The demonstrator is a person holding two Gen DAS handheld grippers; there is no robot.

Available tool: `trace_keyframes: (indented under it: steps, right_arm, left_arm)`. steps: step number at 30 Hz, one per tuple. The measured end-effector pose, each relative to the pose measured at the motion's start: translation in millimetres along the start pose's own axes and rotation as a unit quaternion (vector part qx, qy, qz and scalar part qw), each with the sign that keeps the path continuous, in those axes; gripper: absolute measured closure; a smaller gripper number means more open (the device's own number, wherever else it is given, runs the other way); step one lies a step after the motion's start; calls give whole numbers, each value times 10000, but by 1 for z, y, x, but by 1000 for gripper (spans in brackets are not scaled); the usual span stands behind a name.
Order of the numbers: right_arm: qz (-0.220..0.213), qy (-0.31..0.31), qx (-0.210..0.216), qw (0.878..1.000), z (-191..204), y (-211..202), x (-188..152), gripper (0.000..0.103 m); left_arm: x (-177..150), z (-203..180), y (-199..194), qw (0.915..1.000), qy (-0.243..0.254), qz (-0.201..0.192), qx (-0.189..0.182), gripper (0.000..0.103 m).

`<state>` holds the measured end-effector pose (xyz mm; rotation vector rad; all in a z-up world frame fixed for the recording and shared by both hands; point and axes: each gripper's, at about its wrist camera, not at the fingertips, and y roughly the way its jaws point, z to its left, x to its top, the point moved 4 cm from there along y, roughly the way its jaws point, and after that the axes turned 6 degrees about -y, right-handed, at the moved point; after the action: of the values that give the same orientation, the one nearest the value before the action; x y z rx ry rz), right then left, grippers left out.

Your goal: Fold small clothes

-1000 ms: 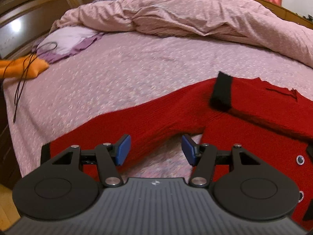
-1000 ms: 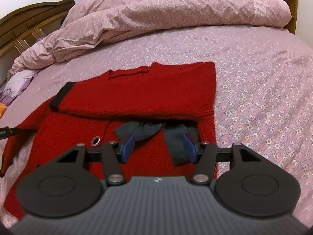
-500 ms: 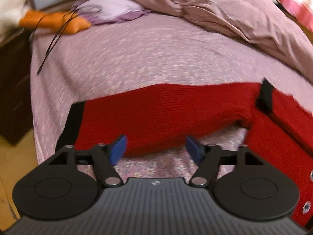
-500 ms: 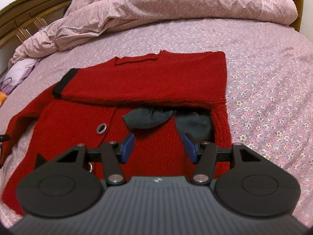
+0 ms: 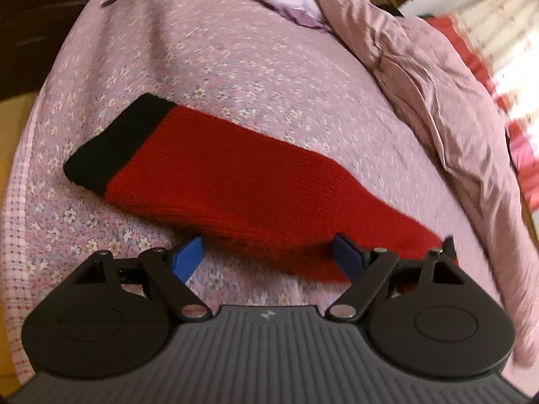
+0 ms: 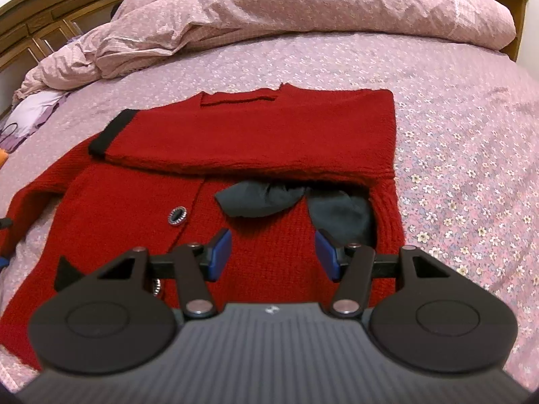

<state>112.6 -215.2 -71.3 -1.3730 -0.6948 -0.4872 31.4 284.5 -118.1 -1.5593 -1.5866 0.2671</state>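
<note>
Two grippers hang over a red cardigan on the bed. Left gripper is opening, its jaws either side of the sleeve edge without pinching; right gripper is spread, holding nothing.

A: From where does the left wrist view look?

B: From just behind the left gripper, tilted down along its fingers, close over the outstretched sleeve of the red cardigan. The bedsheet runs ahead and the duvet lies off to its right.

A: And the right wrist view?

B: From behind the right gripper, also angled down, near over the cardigan body, facing the duvet piled straight ahead.

A: What do they share?

B: The cardigan, the flowered sheet, the duvet. The left sleeve shows at the right view's far left edge.
</note>
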Motion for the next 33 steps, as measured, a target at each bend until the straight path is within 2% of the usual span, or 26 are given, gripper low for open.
trace_keyframes:
  steps: [4,7,11,13,14,16,18,22,25,29,33]
  right_arm:
    - [18,65,-37,10000,-3,1,-2,46]
    - [39,37,-51,10000,-2,1,-3,46]
    - [86,66,-58,9999,-3,5,-5,46]
    - [95,50,-55,9999,-1,5,-6,46]
    - [92,32,-54,9999,-1,4,-6,46]
    - [70,7,-49,10000,0,2,-6,46]
    - [41,15,-56,10000,-2,1,-6,46]
    - [58,139,-71,9999,-6,2,-6,46]
    - [45,157,-42,9999,-7,2,-6,46]
    - [15,146,-4,9999,-6,1,-6,46]
    - [-27,180,17,9998,-8,-2,-7,46]
  left_arm:
    - [9,13,3,9973,-704,65,-175,18]
    - [12,16,8,9967,-805,59,-123,18]
    - [12,20,17,9969,-770,-98,146,22]
    - [14,19,20,9967,-684,-224,366,44]
    - [15,20,19,9970,-637,-278,344,51]
    - [17,18,13,9975,-553,-385,204,77]
    - [19,15,4,9978,-294,-538,253,88]
    - [31,3,-10,9972,-33,-751,-60,90]
    - [42,-19,-22,9935,361,-1041,-280,90]
    - [58,-62,-34,9865,751,-1280,-689,90]
    - [67,-113,-43,9755,1157,-1448,-1184,90]
